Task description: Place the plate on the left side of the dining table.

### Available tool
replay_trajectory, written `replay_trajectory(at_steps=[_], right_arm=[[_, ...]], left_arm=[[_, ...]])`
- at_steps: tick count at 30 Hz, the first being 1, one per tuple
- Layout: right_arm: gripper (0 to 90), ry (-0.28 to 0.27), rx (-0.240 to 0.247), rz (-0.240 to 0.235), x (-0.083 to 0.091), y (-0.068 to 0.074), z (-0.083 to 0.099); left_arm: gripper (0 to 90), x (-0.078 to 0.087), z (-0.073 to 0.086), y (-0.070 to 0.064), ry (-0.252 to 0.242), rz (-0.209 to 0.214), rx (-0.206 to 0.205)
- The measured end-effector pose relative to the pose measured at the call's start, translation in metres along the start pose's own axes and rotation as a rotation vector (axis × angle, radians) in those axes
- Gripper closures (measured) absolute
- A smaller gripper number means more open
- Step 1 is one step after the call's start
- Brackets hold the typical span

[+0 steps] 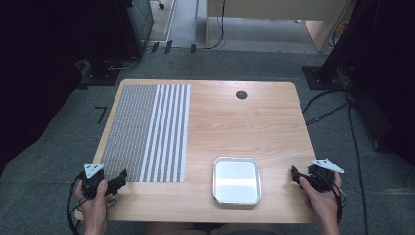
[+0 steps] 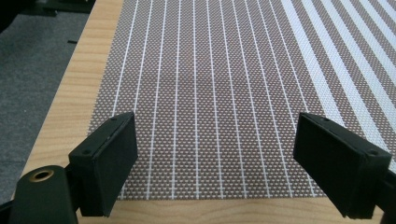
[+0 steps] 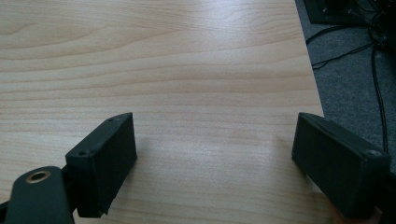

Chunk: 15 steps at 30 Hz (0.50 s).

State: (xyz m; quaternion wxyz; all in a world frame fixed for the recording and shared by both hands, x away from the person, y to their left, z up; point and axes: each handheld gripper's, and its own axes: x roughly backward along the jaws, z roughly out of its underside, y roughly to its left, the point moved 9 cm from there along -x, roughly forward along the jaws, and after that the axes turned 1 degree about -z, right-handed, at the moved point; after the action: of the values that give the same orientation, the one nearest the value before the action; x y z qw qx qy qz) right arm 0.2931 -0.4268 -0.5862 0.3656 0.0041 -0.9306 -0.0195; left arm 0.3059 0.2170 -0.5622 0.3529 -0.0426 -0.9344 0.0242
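Meanwhile both grippers, left (image 1: 120,178) and right (image 1: 293,172), gape wide (holding nothing) at the table's (image 1: 235,122) near edge.

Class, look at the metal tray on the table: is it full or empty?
Empty. The metal tray shows only its bare, shiny bottom in the high view, nothing lying inside.

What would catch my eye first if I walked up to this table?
Probably the big woven placemat, grey with white stripes, covering the left part of the wooden table. Next, the shiny metal tray near the front edge, right of the middle. Then the two black hand-held grippers at the front corners: the left gripper hangs over the mat's near edge, the right gripper over bare wood, both with jaws wide apart.
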Motion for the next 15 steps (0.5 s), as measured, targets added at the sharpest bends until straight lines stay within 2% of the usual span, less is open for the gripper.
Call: replay_trajectory(at_steps=[4,8,10,15], right_arm=[[14.1,-0.002,-0.018,0.009,0.0,0.0,0.0],[14.4,-0.019,-0.036,-0.003,0.002,0.005,-0.003],[14.7,-0.026,-0.037,-0.002,0.002,0.006,-0.004],[16.1,-0.064,-0.045,-0.009,0.008,0.013,-0.012]], left_arm=[[14.0,0.002,-0.003,-0.001,-0.014,-0.004,0.014],[13.9,0.002,-0.006,-0.004,-0.013,0.04,0.069],[13.9,0.001,-0.007,-0.005,-0.016,0.041,0.079],[14.0,-0.003,-0.009,-0.013,-0.012,0.037,0.062]])
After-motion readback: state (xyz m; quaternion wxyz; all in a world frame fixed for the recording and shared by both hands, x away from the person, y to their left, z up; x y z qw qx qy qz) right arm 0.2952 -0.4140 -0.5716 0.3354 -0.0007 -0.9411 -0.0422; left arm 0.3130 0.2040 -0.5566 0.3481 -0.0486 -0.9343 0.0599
